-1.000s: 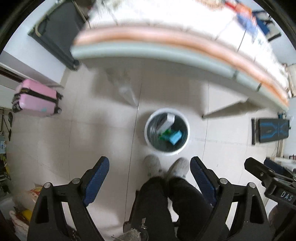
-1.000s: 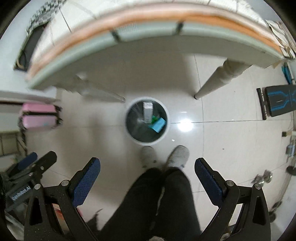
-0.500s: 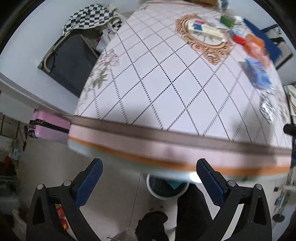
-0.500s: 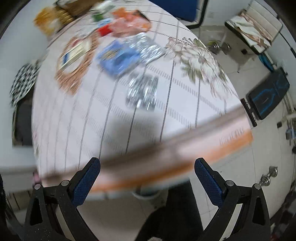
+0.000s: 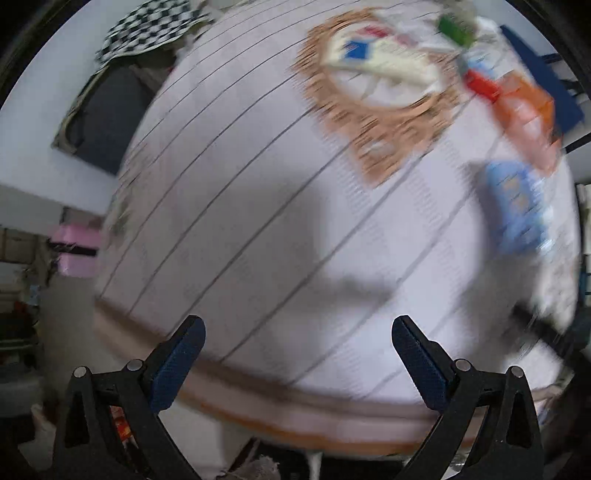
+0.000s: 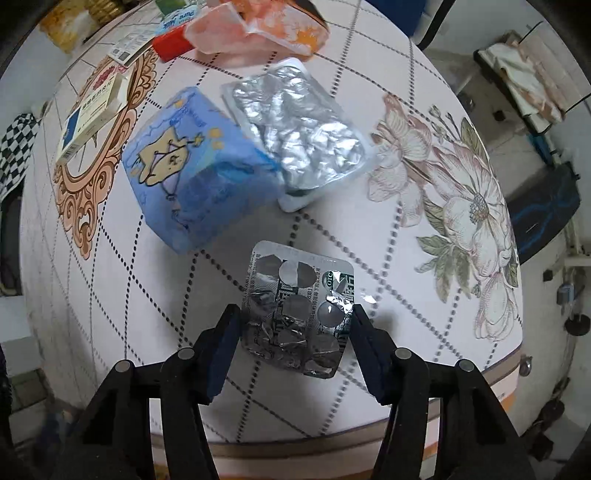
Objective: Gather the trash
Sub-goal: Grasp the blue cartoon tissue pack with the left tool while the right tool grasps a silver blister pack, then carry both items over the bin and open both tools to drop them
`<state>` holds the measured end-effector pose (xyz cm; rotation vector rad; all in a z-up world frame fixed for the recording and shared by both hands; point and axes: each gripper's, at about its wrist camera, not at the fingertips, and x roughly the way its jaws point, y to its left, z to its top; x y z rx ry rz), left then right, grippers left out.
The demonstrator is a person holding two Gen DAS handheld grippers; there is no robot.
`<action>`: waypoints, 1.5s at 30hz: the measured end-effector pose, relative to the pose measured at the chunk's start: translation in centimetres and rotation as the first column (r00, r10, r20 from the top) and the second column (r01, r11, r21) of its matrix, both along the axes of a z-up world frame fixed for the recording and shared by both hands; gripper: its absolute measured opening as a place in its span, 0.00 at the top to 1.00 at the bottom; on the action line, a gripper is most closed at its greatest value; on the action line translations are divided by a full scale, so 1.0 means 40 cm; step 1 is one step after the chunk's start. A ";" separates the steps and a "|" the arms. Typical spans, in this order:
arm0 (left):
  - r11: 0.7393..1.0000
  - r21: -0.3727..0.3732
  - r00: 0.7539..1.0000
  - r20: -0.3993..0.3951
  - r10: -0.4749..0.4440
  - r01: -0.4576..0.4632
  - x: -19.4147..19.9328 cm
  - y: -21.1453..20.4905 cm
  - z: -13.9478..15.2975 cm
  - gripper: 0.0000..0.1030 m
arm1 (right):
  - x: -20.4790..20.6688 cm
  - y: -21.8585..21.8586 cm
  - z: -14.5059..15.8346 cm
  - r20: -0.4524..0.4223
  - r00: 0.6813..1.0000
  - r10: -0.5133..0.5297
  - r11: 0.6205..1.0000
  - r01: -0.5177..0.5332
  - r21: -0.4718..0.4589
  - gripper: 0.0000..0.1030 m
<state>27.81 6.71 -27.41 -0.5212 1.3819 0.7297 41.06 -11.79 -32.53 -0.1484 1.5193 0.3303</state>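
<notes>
In the right wrist view my right gripper (image 6: 295, 325) straddles a used silver pill blister pack (image 6: 297, 310) lying flat on the table (image 6: 388, 258); its fingers (image 6: 225, 343) touch or nearly touch the pack's two side edges. Beyond it lie a blue tissue pack (image 6: 195, 170), a crumpled foil packet (image 6: 299, 129), an orange wrapper (image 6: 258, 29), a red item (image 6: 171, 44) and a white medicine box (image 6: 92, 110). My left gripper (image 5: 295, 362) is open and empty above the table's near edge; its view is blurred, with the blue pack (image 5: 517, 203) at right.
The round table (image 5: 258, 221) has a patterned cloth with a gold medallion (image 6: 92, 177). A pink suitcase (image 5: 74, 251) and a dark bag (image 5: 103, 122) stand at left on the floor. A black and blue bench (image 6: 543, 206) and a chair (image 6: 524, 81) stand at right.
Both grippers rose from over the floor bin to the tabletop. The right gripper moved in over the blister pack and narrowed around it. The left gripper stayed open and moved forward.
</notes>
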 end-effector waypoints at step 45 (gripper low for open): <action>0.972 0.055 0.934 0.269 -0.234 0.228 -0.190 -0.131 0.196 0.44 | -0.256 -0.124 0.250 0.207 0.976 0.072 0.983 -0.105 0.152 0.41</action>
